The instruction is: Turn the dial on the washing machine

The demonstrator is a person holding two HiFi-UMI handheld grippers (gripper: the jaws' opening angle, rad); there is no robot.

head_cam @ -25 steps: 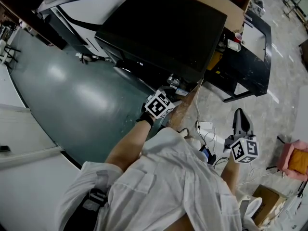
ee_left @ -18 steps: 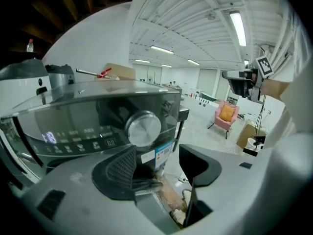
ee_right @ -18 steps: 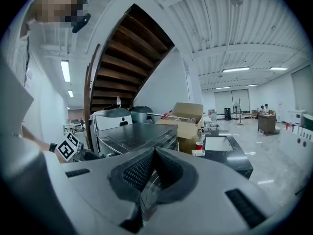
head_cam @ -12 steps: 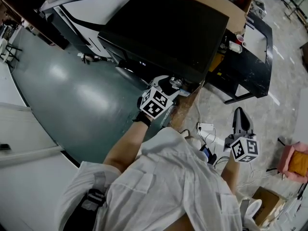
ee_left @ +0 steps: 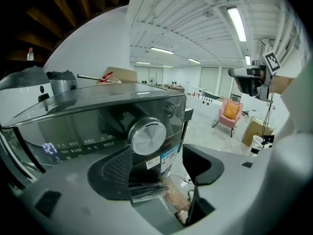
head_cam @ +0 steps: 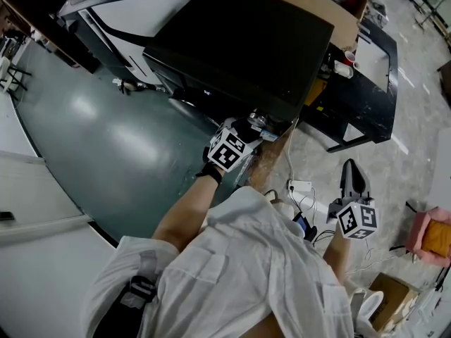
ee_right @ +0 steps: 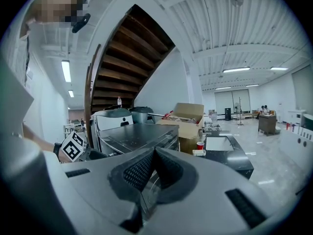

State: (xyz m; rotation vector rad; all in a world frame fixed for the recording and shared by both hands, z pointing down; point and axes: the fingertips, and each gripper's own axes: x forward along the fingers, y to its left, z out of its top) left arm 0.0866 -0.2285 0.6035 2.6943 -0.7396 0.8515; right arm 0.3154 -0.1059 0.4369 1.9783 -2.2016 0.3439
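Behind the washing machine, an open cardboard box holds clutter.

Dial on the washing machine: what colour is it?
Silver dial; clearest in the left gripper view.

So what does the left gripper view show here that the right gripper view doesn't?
Only the left gripper view: the round silver dial on the black washing machine, just ahead of the left gripper, whose jaws stand apart and ungripped, plus the lit control panel and a pink armchair.
Only the right gripper view: the right gripper, jaws together on nothing, a wooden staircase and a red cup.
Both: the washing machine's top and the brown cardboard box behind it.
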